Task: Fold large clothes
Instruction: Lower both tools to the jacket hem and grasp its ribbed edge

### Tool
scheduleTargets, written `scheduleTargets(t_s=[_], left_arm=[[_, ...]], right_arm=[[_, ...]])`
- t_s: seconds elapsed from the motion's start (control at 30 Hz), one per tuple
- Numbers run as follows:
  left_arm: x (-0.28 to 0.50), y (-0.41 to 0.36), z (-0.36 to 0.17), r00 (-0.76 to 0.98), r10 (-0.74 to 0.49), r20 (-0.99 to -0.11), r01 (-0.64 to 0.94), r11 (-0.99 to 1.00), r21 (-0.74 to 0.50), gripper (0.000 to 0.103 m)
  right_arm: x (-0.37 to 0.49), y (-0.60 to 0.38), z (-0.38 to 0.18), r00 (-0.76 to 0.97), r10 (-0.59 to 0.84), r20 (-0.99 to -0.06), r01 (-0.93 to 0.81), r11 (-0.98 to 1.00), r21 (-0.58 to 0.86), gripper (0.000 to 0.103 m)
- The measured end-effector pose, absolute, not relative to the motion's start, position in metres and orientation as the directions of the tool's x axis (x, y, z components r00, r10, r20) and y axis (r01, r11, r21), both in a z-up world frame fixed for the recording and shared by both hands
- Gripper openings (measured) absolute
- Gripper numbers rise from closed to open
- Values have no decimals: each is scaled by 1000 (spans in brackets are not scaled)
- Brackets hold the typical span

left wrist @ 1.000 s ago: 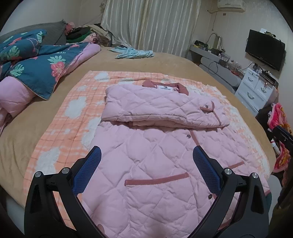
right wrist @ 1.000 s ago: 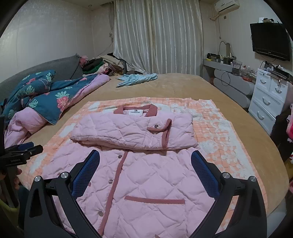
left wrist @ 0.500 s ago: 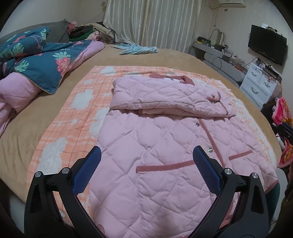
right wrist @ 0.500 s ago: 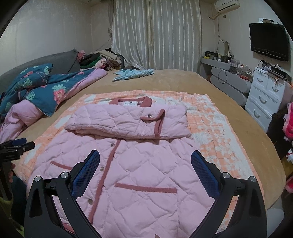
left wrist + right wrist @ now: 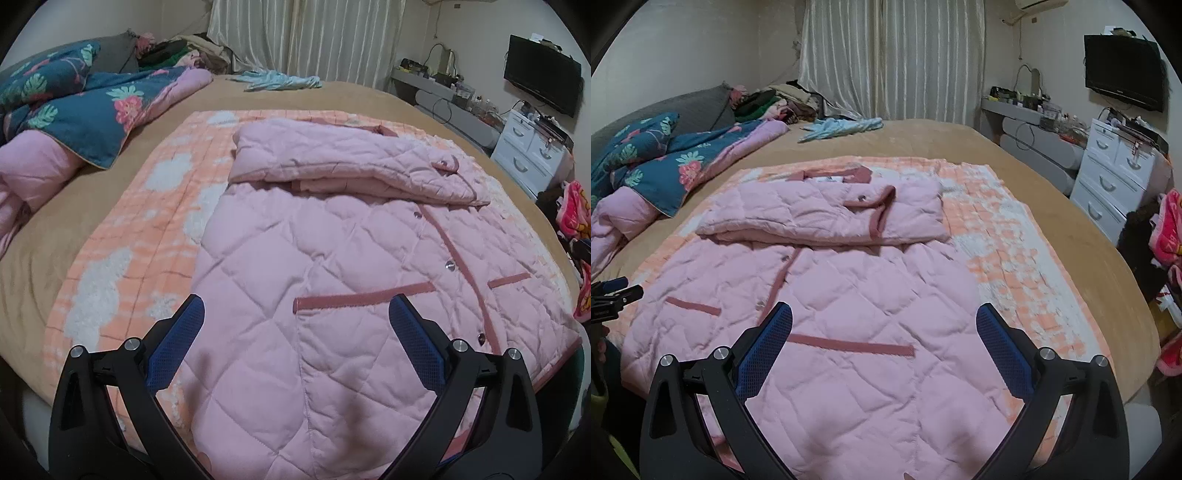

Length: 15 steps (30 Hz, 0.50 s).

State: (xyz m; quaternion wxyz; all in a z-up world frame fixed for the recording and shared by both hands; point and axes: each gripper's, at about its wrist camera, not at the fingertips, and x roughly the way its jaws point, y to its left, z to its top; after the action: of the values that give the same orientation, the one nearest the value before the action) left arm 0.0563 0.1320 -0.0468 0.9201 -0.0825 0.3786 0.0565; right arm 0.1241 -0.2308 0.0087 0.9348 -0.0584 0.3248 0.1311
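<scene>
Left wrist view: left gripper [image 5: 295, 325] spread wide, blue pads [image 5: 173, 343] apart, nothing between them; poised over near left part of pink quilted coat [image 5: 332, 288], not touching as far as can be told. Coat laid front-up on orange-and-white checked blanket [image 5: 147, 221] on tan bed [image 5: 55, 240]. Sleeves folded across chest at far end, forming thick band [image 5: 351, 166]. Dark pink pocket trim [image 5: 362, 297] just beyond fingertips. Snap placket [image 5: 448, 258] running near to far, right of centre. Floral blue duvet [image 5: 74, 110] bunched far left, well apart from coat.

Right wrist view: right gripper [image 5: 884, 325] likewise spread, empty, over near right part of coat [image 5: 868, 288]. Pocket trim [image 5: 849, 345] between pads [image 5: 1004, 354]. Collar [image 5: 831, 175] at far end. Left gripper tip [image 5: 613, 291] visible at left edge, beside coat hem. White drawer unit [image 5: 1115, 177] far right.
</scene>
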Motion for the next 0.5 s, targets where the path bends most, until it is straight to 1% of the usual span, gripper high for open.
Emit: scheduleTargets(t_s=[0.23,0.5], left_arm=[[54,135,-63,684,49,-728,-174,980,-96,94],[48,153,-76,660,75,-747,-214,973,-91,94]], right_arm=[[125,-243,-10,732,168,-660,-257,966,-39,99],[131,-262,-35,678,140,-722,-220,975,-18,99]])
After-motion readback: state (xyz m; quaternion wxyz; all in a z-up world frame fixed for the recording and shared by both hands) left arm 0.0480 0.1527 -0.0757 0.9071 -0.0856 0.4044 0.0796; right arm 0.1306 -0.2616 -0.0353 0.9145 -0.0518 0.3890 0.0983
